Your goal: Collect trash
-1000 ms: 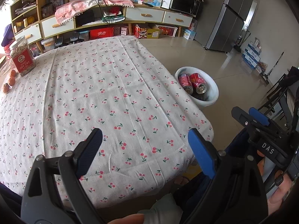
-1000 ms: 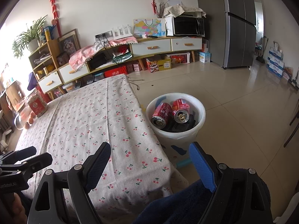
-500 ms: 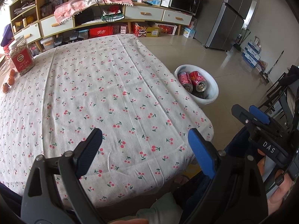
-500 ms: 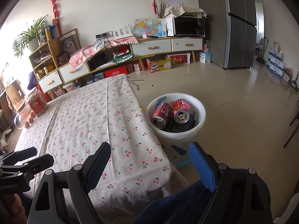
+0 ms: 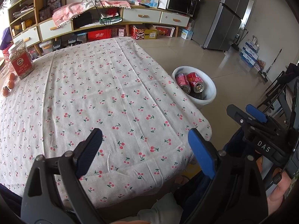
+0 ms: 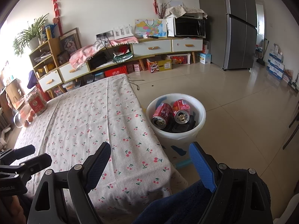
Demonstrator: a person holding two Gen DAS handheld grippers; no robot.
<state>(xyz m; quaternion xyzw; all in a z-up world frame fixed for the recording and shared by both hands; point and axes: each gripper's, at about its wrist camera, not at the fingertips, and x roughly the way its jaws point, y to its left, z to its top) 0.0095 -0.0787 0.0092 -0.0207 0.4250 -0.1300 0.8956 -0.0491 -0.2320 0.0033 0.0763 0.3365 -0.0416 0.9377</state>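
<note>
A white bin (image 6: 200, 112) stands on the floor beside the table's right edge; it also shows in the left wrist view (image 5: 212, 88). Two red cans (image 6: 162, 113) (image 6: 181, 111) lie in it on dark trash; they also show in the left wrist view (image 5: 182, 81) (image 5: 195, 80). My left gripper (image 5: 144, 145) is open and empty above the near part of the cherry-print tablecloth (image 5: 104, 97). My right gripper (image 6: 149, 158) is open and empty over the table's near right corner, short of the bin.
A jar with a red label (image 5: 20, 61) and small orange fruits (image 5: 10, 81) sit at the table's far left. A low cabinet (image 6: 153, 47), boxes under it and a grey fridge (image 6: 237, 24) line the back. Tiled floor (image 6: 233, 97) lies to the right.
The left wrist view has shifted slightly, with the table a little lower in frame than half a second ago. The right gripper has hardly moved. Both stay open and empty.
</note>
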